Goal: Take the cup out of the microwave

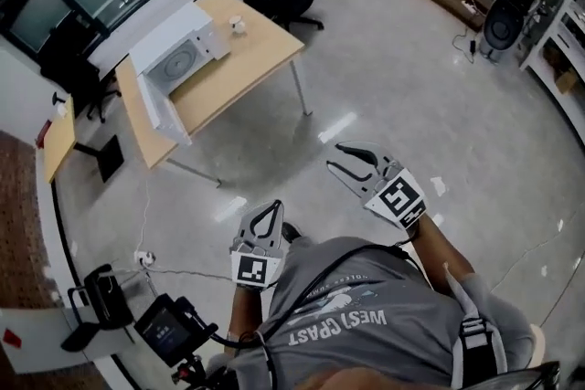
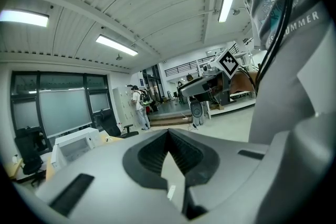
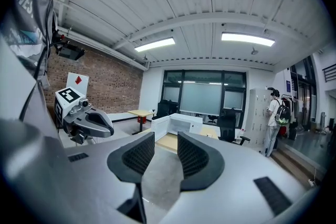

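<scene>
What looks like a small white cup (image 1: pixel 237 24) stands near the far edge of the wooden table (image 1: pixel 267 48), just beside the white microwave (image 1: pixel 180 57), whose door hangs open. Well apart from the table, the left gripper (image 1: pixel 271 206) has its jaws together on nothing, and the right gripper (image 1: pixel 335 156) has its jaws apart and empty.

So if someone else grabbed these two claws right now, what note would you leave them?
The left claw is shut and empty. The right claw is open and empty. Both are held over the floor, well away from the table.
The microwave sits on the table with its door open, and no cup shows inside.
A small white cup stands on the table beside it.
Done: the cup looks already out.
Left: perhaps closing the door.
</scene>
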`<state>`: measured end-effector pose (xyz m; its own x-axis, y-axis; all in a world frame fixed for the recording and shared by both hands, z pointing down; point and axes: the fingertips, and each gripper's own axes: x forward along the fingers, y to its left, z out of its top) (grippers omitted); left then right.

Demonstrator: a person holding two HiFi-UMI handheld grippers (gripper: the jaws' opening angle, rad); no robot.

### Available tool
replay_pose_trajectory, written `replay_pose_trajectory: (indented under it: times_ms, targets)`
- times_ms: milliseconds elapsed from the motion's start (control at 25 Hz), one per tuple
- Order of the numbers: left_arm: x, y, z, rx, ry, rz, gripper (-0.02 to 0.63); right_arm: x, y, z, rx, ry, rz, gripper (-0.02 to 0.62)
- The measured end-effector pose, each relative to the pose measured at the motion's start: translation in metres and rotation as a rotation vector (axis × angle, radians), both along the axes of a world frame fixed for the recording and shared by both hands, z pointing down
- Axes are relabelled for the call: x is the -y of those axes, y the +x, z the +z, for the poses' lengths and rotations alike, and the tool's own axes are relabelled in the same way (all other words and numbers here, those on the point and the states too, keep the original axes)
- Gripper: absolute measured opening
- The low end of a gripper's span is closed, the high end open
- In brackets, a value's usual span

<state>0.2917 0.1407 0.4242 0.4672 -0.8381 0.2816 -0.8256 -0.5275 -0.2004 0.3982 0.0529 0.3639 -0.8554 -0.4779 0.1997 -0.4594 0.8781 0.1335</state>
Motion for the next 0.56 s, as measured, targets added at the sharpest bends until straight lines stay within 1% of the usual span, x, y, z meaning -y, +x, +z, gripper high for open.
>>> replay_pose_trajectory:
  times_ms: [80, 120, 160, 280, 320, 360, 440, 560]
  targets:
    - [0.003, 0.001, -0.002, -0.014, -0.022, -0.035, 0.043, 0.006, -0.002, -0.005, 0.01, -0.007, -0.025, 0.143]
    - [-0.001, 0.001, -0.004, -0.019, -0.02, -0.056, 0.043, 0.004, -0.005, -0.008, 0.028, -0.008, -0.047, 0.143]
    - [-0.004, 0.0, -0.009, -0.018, -0.002, -0.055, 0.043, 0.0, -0.008, -0.011, 0.045, -0.006, -0.052, 0.143]
    - [-0.006, -0.01, -0.032, 0.009, 0.072, 0.036, 0.043, -0.014, -0.012, -0.011, 0.035, -0.001, 0.036, 0.143]
    - [-0.008, -0.018, -0.033, 0.009, 0.074, 0.036, 0.043, -0.016, -0.018, -0.01, 0.033, -0.003, 0.037, 0.143]
    - [-0.012, -0.025, -0.03, -0.001, 0.061, -0.001, 0.043, -0.015, -0.027, -0.006, 0.019, -0.019, 0.003, 0.143]
    - [-0.018, -0.038, -0.022, -0.027, 0.021, -0.114, 0.043, -0.007, -0.048, 0.003, -0.02, -0.06, -0.097, 0.143]
    - [-0.012, -0.057, -0.011, -0.05, -0.01, -0.199, 0.043, 0.008, -0.074, 0.014, -0.04, -0.083, -0.146, 0.143]
